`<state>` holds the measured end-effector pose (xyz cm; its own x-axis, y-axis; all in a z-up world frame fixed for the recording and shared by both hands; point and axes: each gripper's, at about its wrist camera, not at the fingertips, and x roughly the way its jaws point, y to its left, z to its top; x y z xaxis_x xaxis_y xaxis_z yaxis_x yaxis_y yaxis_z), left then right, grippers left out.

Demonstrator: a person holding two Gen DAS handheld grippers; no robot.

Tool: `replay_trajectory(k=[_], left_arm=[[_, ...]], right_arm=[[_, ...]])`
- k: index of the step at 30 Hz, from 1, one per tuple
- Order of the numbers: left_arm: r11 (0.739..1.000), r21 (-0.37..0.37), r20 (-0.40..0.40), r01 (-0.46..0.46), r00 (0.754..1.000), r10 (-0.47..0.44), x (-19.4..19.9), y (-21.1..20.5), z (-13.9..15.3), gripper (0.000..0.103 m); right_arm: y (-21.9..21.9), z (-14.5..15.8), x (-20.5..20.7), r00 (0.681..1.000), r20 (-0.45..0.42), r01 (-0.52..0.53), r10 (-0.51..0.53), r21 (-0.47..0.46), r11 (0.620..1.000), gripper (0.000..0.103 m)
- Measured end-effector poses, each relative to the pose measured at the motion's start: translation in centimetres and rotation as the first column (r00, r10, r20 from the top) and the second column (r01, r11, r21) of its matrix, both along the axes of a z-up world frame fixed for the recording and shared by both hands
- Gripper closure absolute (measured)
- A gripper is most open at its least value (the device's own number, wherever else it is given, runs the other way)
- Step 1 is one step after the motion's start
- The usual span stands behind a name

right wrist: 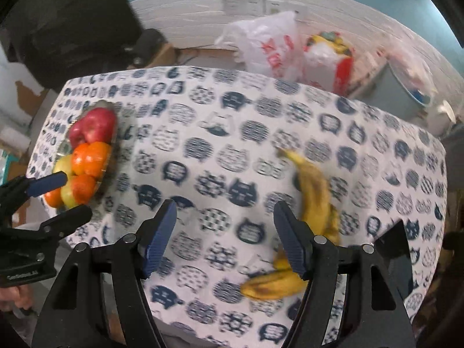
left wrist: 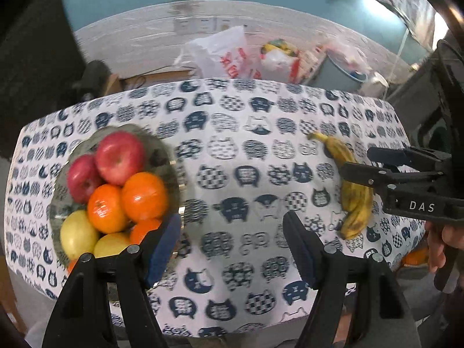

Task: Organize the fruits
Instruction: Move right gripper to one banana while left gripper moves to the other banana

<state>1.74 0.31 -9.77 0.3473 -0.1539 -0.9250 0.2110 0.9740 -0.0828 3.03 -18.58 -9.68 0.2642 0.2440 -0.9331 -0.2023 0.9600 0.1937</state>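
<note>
The surface [left wrist: 232,159] wears a white cloth printed all over with navy cat faces, its edges hanging down at the near side. At about nine o'clock in the left wrist view sits a glass bowl [left wrist: 162,156] heaped with red apples [left wrist: 119,156], oranges [left wrist: 143,195] and yellow-green fruit [left wrist: 78,233]. At about three o'clock, well apart from the bowl, browning bananas [left wrist: 353,194] lie straight on the cloth, stems pointing toward twelve.

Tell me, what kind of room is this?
Probably someone's home, maybe a dining corner. A table wears a cat-print tablecloth, a glass bowl holds apples and oranges, and plastic shopping bags sit on the floor by a white wall.
</note>
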Motion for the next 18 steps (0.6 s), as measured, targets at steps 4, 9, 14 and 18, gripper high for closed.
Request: replay_trajectory(k=[4, 9, 14, 18], left_arm=[[0.998, 0.01, -0.016, 0.055, 0.998, -0.054, 0.0, -2.6, -0.7, 0.029], [0.992, 0.036, -0.049, 0.124, 0.991, -0.122, -0.1, -5.6, -2.3, 0.026], [0.983, 0.077, -0.07, 0.165, 0.985, -0.159, -0.2, -7.4, -3.9, 0.026], [0.985, 0.051, -0.114, 0.163, 0.981, -0.157, 0.0, -7.9, -5.4, 0.026]], right_arm=[[-2.6, -0.7, -0.7, 0.999, -0.011, 0.04, -0.04, -0.028, 0.999, 0.027], [-5.0, -2.4, -2.0, 0.995, -0.054, 0.079, -0.083, -0.065, 0.995, 0.027], [-6.1, -5.2, -3.6, 0.985, -0.126, 0.104, -0.115, -0.091, 0.99, 0.027], [-5.9, -6.7, -4.5, 0.981, -0.147, 0.107, -0.126, -0.133, 0.985, 0.027]])
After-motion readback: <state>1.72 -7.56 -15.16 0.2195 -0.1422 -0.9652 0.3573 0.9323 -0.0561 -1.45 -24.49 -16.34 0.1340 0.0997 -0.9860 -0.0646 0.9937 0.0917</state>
